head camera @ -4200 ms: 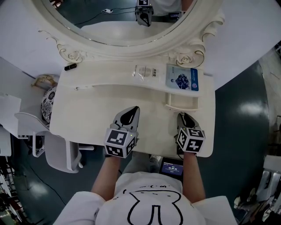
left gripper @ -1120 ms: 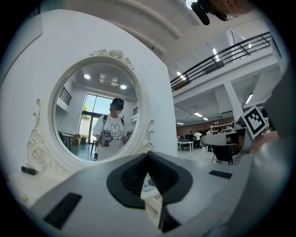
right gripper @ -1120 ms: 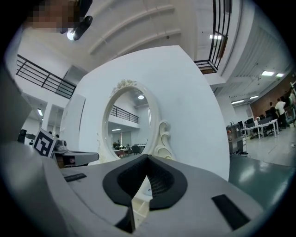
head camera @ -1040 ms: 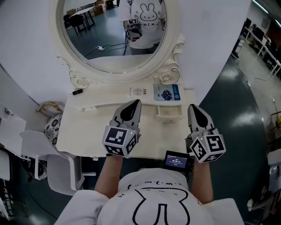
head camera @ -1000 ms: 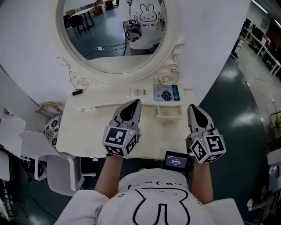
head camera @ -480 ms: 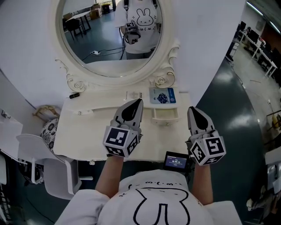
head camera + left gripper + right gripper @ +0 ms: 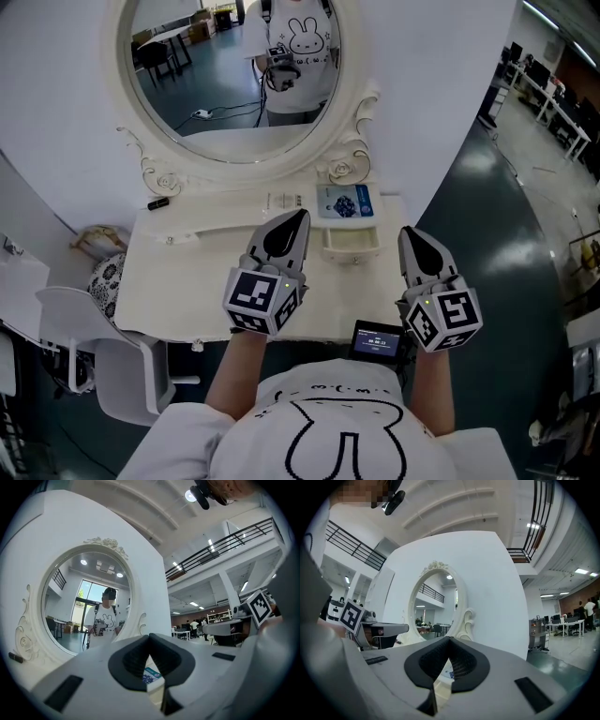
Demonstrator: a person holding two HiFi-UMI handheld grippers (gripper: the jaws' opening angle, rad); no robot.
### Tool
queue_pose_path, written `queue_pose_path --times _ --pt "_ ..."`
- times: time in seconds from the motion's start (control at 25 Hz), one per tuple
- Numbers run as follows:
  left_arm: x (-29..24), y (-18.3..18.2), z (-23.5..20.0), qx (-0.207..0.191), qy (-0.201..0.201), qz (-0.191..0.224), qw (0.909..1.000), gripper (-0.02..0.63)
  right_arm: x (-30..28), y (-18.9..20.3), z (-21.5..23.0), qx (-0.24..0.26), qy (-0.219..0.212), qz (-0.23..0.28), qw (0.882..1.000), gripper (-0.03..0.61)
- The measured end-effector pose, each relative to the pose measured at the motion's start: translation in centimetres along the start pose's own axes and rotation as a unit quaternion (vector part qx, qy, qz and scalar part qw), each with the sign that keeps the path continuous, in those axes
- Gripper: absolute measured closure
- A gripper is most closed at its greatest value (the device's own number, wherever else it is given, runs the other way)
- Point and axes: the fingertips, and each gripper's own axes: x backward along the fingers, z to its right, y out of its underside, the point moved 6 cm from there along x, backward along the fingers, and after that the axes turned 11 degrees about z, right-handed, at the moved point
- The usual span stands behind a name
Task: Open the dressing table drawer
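The cream dressing table stands under an oval mirror. Its small drawer sits pulled out from the raised shelf, right of centre. My left gripper hovers above the tabletop just left of the drawer, shut and holding nothing. Off the table's right end, my right gripper is to the right of the drawer, also shut and holding nothing. In the left gripper view the left gripper points level at the mirror. The right gripper likewise faces the mirror frame.
A blue packet and a white box lie on the shelf, a small black item at its left end. A small screen sits near my waist. A white chair and a patterned object stand left of the table.
Four seconds ago the right gripper was at the drawer front; since then the drawer has come out and both grippers have drawn back. Over the last second the left gripper rose slightly.
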Motion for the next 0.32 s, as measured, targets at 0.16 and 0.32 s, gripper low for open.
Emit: queue_pose_path --times 0.16,0.32 --pt "0.23 -0.01 0.28 0.001 0.001 -0.002 1.0 0.606 0.34 0.0 -0.22 0.001 -0.002 0.001 1.0 0.58" --pt "0.38 -0.01 0.5 0.002 -0.002 -0.002 1.0 0.606 0.59 -0.02 -0.17 0.0 -0.003 0.0 1.0 0.58"
